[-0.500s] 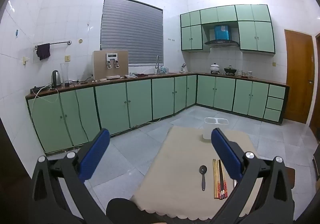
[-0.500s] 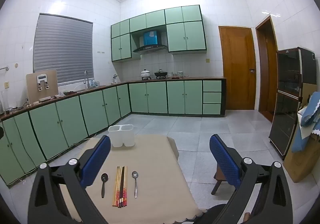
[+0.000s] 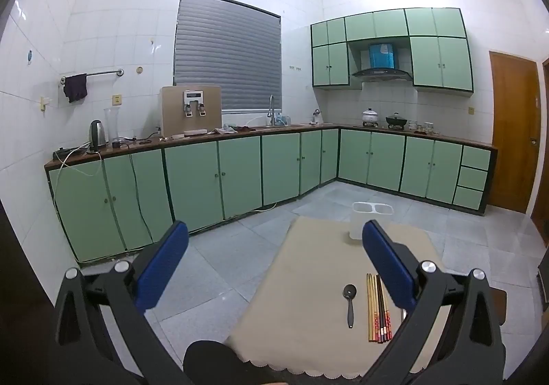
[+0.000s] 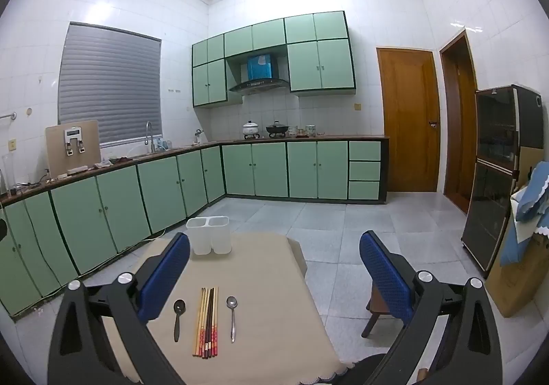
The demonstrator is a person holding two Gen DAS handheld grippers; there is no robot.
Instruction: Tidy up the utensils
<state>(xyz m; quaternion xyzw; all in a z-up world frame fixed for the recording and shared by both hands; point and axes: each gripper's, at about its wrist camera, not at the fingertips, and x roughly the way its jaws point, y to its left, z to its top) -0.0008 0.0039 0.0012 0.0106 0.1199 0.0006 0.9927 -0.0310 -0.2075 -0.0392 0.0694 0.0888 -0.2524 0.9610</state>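
Both my grippers, left (image 3: 272,254) and right (image 4: 274,263), hover with jaws wide, nothing between the blue pads. On the beige tablecloth (image 4: 260,282) lie a black spoon (image 4: 177,316), a chopstick bundle (image 4: 207,321) and a steel spoon (image 4: 232,314) side by side. The white two-compartment plastic holder (image 4: 208,234) stands at the far edge.

Left view framing: at most a hair's drift of the room, too slight for me to call a move.
Right view framing: I can pick out no difference.
Jaw spread: left gripper (image 3: 274,227) and right gripper (image 4: 274,236) read as wide apart as half a second ago, nothing between them.
Table items: black spoon (image 4: 178,316), chopsticks (image 4: 207,323), metal spoon (image 4: 232,313), white utensil holder (image 4: 208,235); I see none displaced on the tablecloth (image 4: 267,282).
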